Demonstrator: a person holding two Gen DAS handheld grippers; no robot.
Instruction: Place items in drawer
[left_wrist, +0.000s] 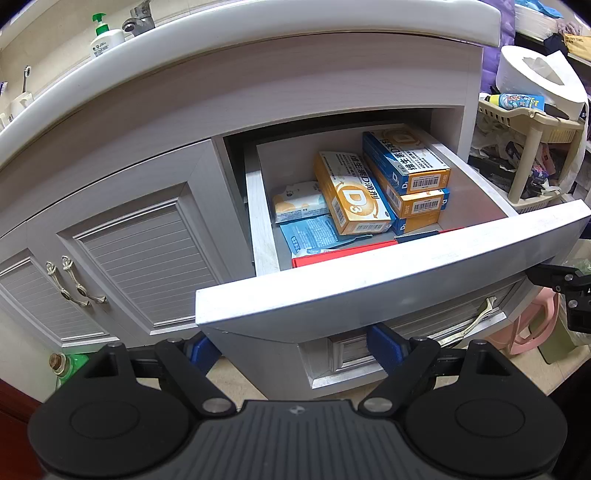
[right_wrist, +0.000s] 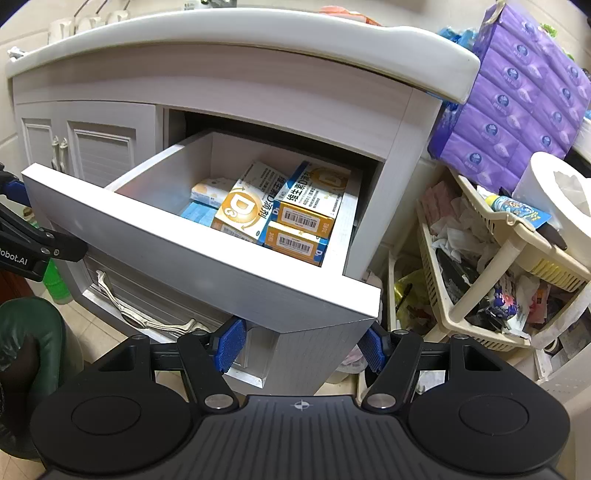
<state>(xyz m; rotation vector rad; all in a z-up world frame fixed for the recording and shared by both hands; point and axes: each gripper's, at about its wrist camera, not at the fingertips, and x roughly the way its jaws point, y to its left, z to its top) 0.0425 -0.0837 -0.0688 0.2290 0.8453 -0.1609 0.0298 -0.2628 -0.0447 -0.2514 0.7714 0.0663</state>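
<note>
Left tool (left_wrist: 295, 350): blue pads spread wide, gripping nothing, just below the front panel of the drawer (left_wrist: 388, 280).
Right tool (right_wrist: 301, 345): fingers released as well, empty, straddling the drawer's near right corner from underneath.
Drawer: pulled out of the pale grey vanity cabinet (left_wrist: 258, 92), ahead of and above both tools; white inner walls, plain grey front.
Vitamin D3 boxes (left_wrist: 351, 194): orange and blue cartons with barcodes; one lies tilted in the middle, leaning on a stack (left_wrist: 410, 162) against the drawer's right wall.
Tissue pack (left_wrist: 299, 201): small, white and orange, to the left of the tilted box.
Blue packet (left_wrist: 314, 232): flat on the drawer floor, partly under the boxes.
Red box (left_wrist: 343, 253): only an edge shows, against the inside of the front panel.
Beige rack (right_wrist: 491, 266): right of the cabinet, crammed with clutter.
</note>
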